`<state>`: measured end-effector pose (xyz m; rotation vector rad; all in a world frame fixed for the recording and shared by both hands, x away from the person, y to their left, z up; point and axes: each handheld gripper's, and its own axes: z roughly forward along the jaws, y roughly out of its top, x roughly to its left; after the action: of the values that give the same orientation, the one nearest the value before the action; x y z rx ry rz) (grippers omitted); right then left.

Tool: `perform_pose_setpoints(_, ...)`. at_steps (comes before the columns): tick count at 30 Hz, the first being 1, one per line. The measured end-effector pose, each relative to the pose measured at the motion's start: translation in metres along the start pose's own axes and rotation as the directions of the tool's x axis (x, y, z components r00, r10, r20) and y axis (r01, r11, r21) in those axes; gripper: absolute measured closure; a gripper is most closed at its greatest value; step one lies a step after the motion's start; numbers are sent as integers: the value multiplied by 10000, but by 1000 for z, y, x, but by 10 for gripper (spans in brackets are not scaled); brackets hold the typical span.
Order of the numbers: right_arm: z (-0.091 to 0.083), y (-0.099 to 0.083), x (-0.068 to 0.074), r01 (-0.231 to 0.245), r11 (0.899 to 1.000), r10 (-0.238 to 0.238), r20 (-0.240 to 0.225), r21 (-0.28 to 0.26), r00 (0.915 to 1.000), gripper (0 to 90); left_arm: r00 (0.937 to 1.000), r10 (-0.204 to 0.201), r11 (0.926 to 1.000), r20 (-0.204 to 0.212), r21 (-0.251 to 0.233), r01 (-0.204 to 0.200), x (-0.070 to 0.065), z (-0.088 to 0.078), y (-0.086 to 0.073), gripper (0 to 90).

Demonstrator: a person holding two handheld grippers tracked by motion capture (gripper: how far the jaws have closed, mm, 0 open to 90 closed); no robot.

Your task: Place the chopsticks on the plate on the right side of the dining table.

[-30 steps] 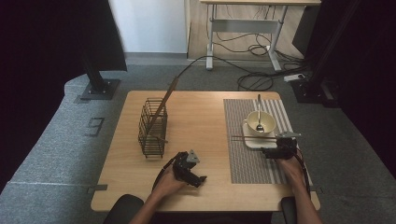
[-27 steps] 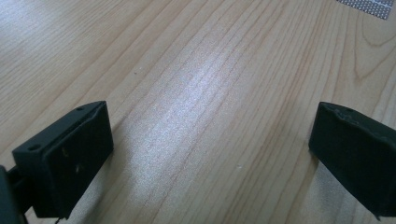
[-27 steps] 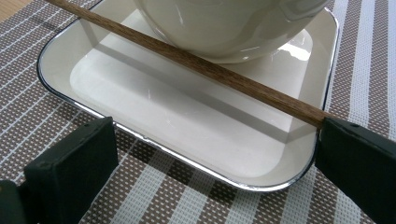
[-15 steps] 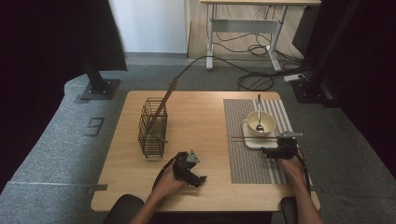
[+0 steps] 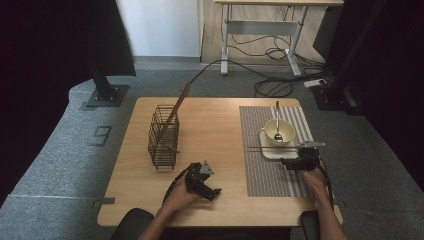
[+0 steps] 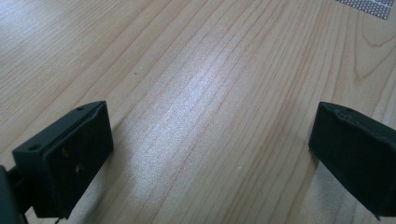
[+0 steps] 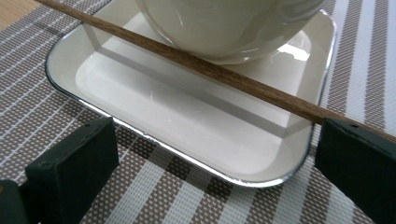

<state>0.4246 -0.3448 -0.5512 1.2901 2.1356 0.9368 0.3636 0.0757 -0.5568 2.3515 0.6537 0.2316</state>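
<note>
A cream bowl (image 5: 276,131) (image 7: 224,23) with a metal spoon (image 5: 278,124) in it stands on a white square plate (image 5: 272,152) (image 7: 187,116). A wooden chopstick (image 5: 267,147) (image 7: 224,77) lies across the plate in front of the bowl. My right gripper (image 5: 299,160) (image 7: 215,130) is open at the plate's near edge, with its right jaw just under the chopstick's end. At the table's front middle my left gripper (image 5: 205,184) (image 6: 212,116) is open low over bare wood, holding nothing.
The plate rests on a striped placemat (image 5: 262,175) (image 7: 154,200) on the right half of the wooden table (image 5: 215,125) (image 6: 201,70). A black wire basket (image 5: 163,140) stands at the left with a long wooden stick (image 5: 176,107) leaning in it.
</note>
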Motion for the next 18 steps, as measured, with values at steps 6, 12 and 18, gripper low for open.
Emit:
perform_pose_setpoints(6, -14, -5, 1, -95, 10000, 95, 53, 13, 9999, 0, 10000, -3, 10000, 1, -4, 3, 0, 0, 0, 0)
perform_pose_setpoints(12, -27, -10, 7, 19, 10000, -18, 208, -7, 9998, 0, 10000, -2, 10000, -1, 0, 2, 0, 0, 0, 0)
perform_pose_setpoints(18, -43, -14, 12, -207, 9998, 207, 9, -18, 9998, 0, 10000, -8, 10000, 2, -12, 8, 0, 0, 0, 0)
